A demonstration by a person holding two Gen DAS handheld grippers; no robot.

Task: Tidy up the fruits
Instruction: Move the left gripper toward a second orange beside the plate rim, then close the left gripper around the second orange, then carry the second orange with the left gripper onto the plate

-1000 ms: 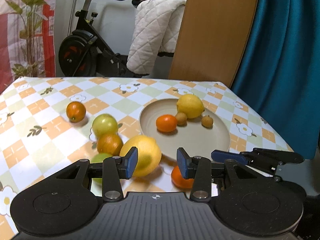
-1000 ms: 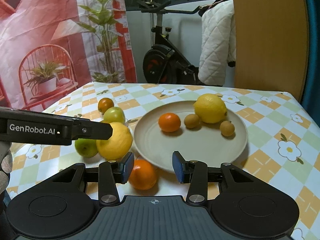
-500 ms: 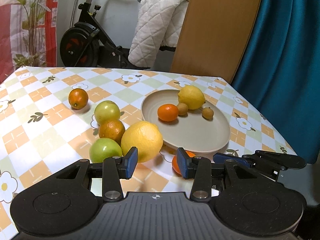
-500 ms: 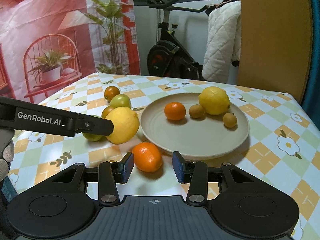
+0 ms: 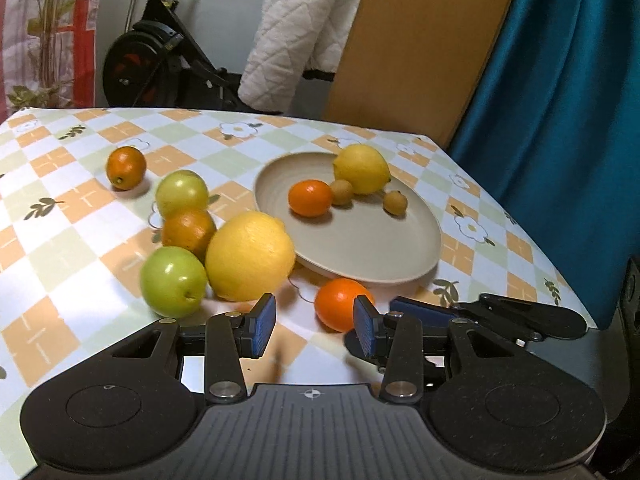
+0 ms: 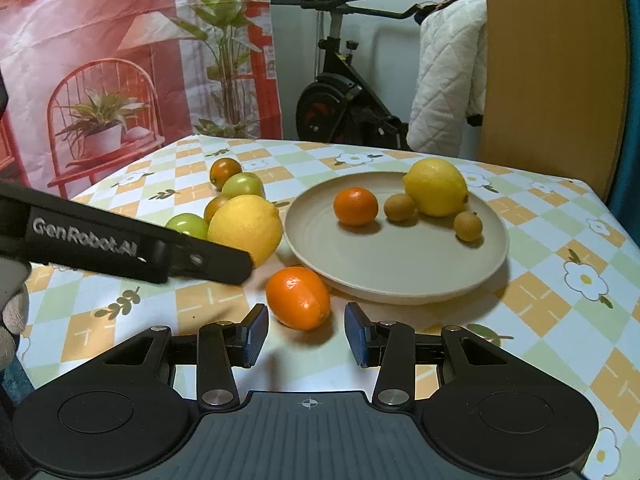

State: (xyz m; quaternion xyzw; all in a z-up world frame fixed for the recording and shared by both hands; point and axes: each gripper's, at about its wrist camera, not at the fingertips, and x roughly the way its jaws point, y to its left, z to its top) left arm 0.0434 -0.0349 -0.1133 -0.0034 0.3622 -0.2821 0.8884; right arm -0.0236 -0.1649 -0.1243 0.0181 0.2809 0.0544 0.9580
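Observation:
A beige plate point(image 5: 360, 244) point(image 6: 392, 256) holds a lemon point(image 6: 436, 186), a small orange point(image 6: 355, 206) and two small brown fruits. A loose orange point(image 6: 298, 298) point(image 5: 338, 306) lies on the cloth just before the plate's near rim. My right gripper point(image 6: 306, 334) is open, its blue pads just short of that orange. My left gripper point(image 5: 315, 326) is open and empty, with the big yellow fruit point(image 5: 250, 256) ahead to its left. Beside that fruit lie two green apples point(image 5: 174, 280) point(image 5: 182, 194) and two more oranges point(image 5: 188, 230) point(image 5: 125, 167).
The checked, flowered tablecloth point(image 5: 60, 240) ends at the right edge near a teal curtain point(image 5: 560, 120). The left gripper's black arm point(image 6: 140, 248) crosses the right wrist view, with a gloved hand point(image 6: 12, 312) at the left border. An exercise bike point(image 6: 344, 100) and wooden board point(image 5: 420, 48) stand behind.
Both views have shifted so the fruit sits further ahead of the fingertips; the big yellow fruit and loose orange are no longer overlapped by the pads. Jaw widths are unchanged.

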